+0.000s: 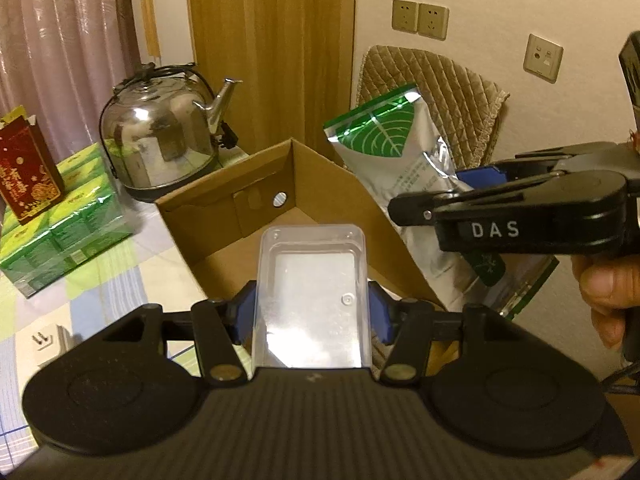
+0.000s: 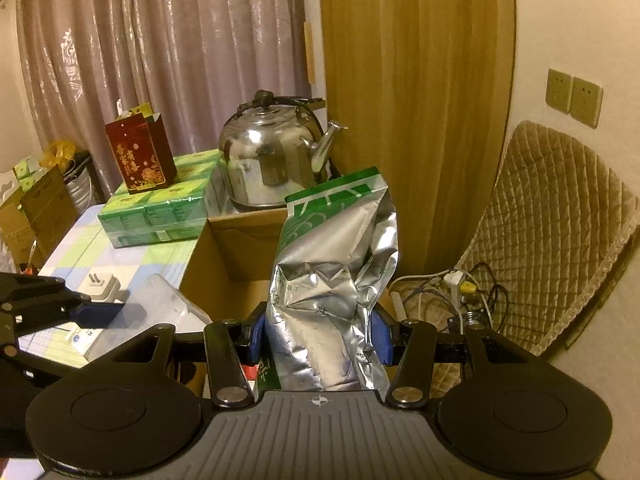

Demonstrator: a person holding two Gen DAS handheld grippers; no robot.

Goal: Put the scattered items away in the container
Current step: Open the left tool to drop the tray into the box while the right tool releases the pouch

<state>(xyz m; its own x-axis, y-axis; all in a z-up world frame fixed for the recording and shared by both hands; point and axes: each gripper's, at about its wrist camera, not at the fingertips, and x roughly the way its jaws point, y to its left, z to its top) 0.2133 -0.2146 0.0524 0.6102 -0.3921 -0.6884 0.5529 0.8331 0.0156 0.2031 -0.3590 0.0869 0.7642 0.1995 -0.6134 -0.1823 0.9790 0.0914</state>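
My left gripper [image 1: 311,314] is shut on a clear plastic box [image 1: 312,292] and holds it over the near edge of the open cardboard box [image 1: 224,216]. My right gripper [image 2: 318,330] is shut on a silver and green foil pouch [image 2: 336,280], held upright above the cardboard box [image 2: 232,252]. In the left wrist view the pouch [image 1: 404,160] stands at the box's right wall with the right gripper [image 1: 460,200] clamped on it. In the right wrist view the clear plastic box [image 2: 168,300] and the left gripper [image 2: 100,312] show at the left.
A steel kettle [image 1: 160,136] stands behind the cardboard box. A stack of green packs [image 1: 60,216] with a red carton [image 1: 28,176] on top sits at the left. A white plug adapter [image 1: 48,338] lies on the checked tablecloth. A quilted chair back [image 2: 548,216] and cables [image 2: 460,288] are at the right.
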